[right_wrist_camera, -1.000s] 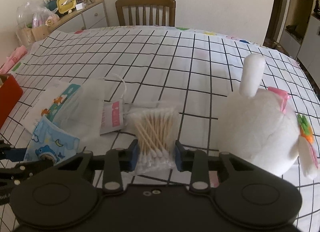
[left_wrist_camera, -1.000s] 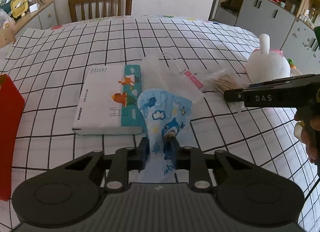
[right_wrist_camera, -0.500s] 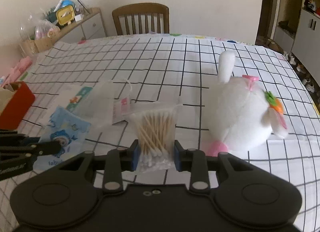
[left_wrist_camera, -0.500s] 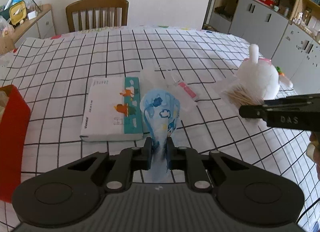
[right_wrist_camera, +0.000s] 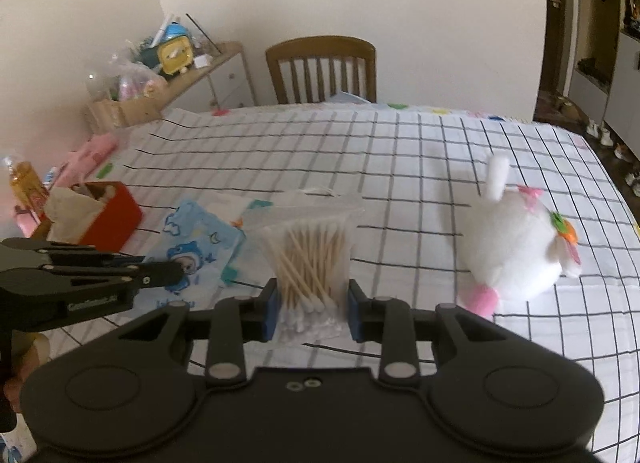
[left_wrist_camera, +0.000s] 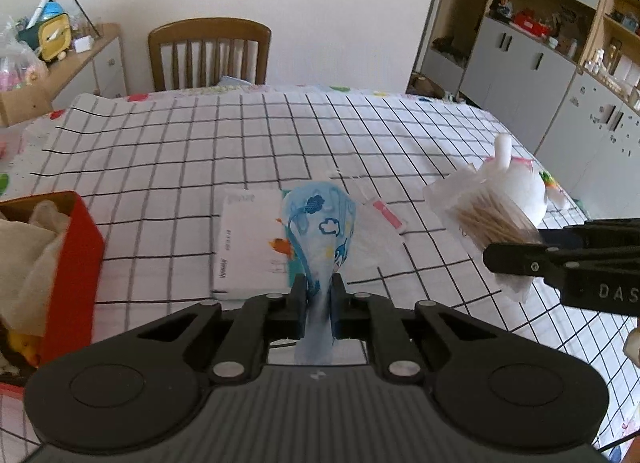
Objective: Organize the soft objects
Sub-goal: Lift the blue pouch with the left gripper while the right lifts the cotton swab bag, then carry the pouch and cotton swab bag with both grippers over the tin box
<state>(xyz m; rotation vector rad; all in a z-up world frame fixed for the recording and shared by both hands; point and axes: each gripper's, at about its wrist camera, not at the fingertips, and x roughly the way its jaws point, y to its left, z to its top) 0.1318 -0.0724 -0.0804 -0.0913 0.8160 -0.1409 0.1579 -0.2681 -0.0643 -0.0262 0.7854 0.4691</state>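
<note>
My left gripper (left_wrist_camera: 319,295) is shut on a blue cartoon-print pouch (left_wrist_camera: 320,223) and holds it up above the checked tablecloth; the pouch also shows in the right wrist view (right_wrist_camera: 196,243). My right gripper (right_wrist_camera: 312,303) is shut on a clear bag of cotton swabs (right_wrist_camera: 312,251), lifted off the table; the bag also shows at the right of the left wrist view (left_wrist_camera: 480,219). A white plush rabbit (right_wrist_camera: 516,255) lies on the table to the right. A red box (left_wrist_camera: 76,263) with cloth in it stands at the left.
A white and teal tissue pack (left_wrist_camera: 252,243) and a clear packet with a pink label (left_wrist_camera: 384,215) lie on the tablecloth (left_wrist_camera: 240,143) under the pouch. A wooden chair (left_wrist_camera: 208,55) stands at the far edge. Cabinets (left_wrist_camera: 540,75) stand at the right.
Both grippers have risen and pulled back. The pouch and the swab bag have come up off the table with them. The red box has come into view.
</note>
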